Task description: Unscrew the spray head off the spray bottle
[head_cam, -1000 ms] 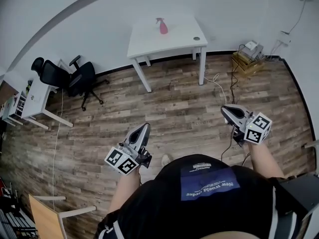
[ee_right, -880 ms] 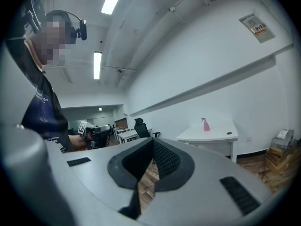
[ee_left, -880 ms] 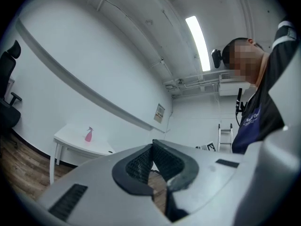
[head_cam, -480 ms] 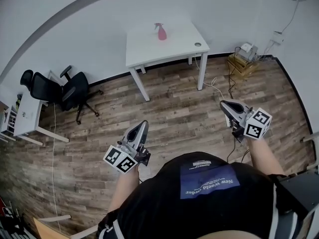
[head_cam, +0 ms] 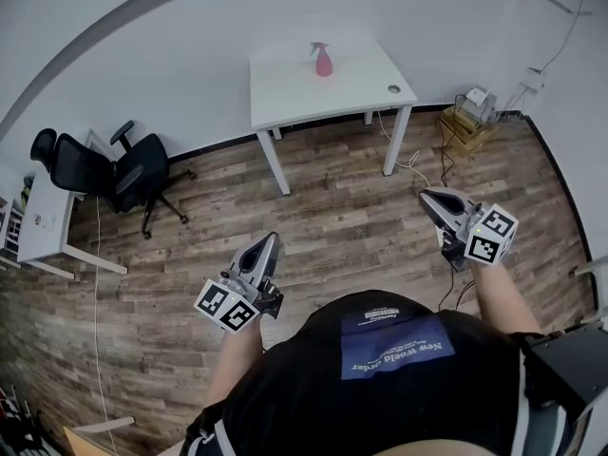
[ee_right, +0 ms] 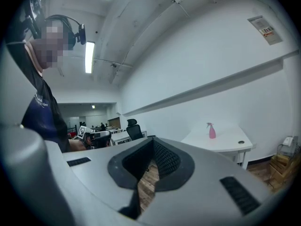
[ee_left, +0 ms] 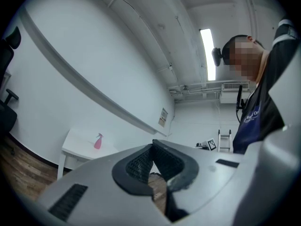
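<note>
fingers on both tools were pressed together with nothing between them. the left gripper (head_cam: 270,245) and right gripper (head_cam: 432,200) hung over the wood-plank floor (head_cam: 323,207), well apart from the pink spray bottle (head_cam: 324,61), which stood upright, head on, near the back of a white table (head_cam: 285,98) by the wall (head_cam: 190,55). a black office chair (head_cam: 95,169) stood to the left.

White table (head_cam: 294,103) sits top middle against the white wall (head_cam: 190,46), with a small round spot (head_cam: 394,89) near its right corner. Black office chair (head_cam: 104,171) is over on the left beside another white desk (head_cam: 43,226). Wood-plank floor (head_cam: 332,217), brown boxes (head_cam: 465,123) upper right, loose cables (head_cam: 415,164) trailing just beside them.
</note>
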`<state>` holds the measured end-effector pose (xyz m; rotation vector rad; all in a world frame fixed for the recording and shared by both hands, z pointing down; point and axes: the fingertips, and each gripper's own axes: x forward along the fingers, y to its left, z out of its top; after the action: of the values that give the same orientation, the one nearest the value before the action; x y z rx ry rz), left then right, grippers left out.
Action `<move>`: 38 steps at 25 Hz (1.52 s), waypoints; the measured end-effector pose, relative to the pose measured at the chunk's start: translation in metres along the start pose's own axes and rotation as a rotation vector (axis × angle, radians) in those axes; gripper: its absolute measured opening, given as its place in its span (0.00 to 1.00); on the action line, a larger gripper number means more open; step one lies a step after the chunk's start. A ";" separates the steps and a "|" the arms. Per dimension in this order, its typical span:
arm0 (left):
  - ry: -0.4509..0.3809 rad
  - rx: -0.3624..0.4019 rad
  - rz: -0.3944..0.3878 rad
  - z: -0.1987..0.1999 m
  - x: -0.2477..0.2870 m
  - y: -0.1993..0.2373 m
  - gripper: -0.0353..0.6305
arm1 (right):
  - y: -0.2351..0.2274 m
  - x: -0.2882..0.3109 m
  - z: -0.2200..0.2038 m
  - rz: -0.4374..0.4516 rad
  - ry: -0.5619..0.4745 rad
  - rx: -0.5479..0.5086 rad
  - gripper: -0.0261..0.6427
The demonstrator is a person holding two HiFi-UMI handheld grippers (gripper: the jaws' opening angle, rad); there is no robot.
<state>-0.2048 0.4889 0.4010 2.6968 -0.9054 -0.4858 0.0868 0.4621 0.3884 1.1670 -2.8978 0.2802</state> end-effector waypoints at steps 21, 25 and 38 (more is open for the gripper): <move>-0.020 0.039 0.112 -0.010 0.153 0.040 0.04 | -0.173 0.048 0.024 0.144 -0.014 0.008 0.03; -0.017 0.039 0.118 -0.015 0.203 0.039 0.04 | -0.220 0.041 0.036 0.158 -0.013 0.006 0.03; 0.047 0.031 0.122 -0.037 0.293 0.061 0.04 | -0.309 0.041 0.028 0.155 0.013 0.025 0.03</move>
<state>-0.0027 0.2654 0.3880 2.6481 -1.0651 -0.3848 0.2714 0.2103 0.4140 0.9399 -2.9861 0.3250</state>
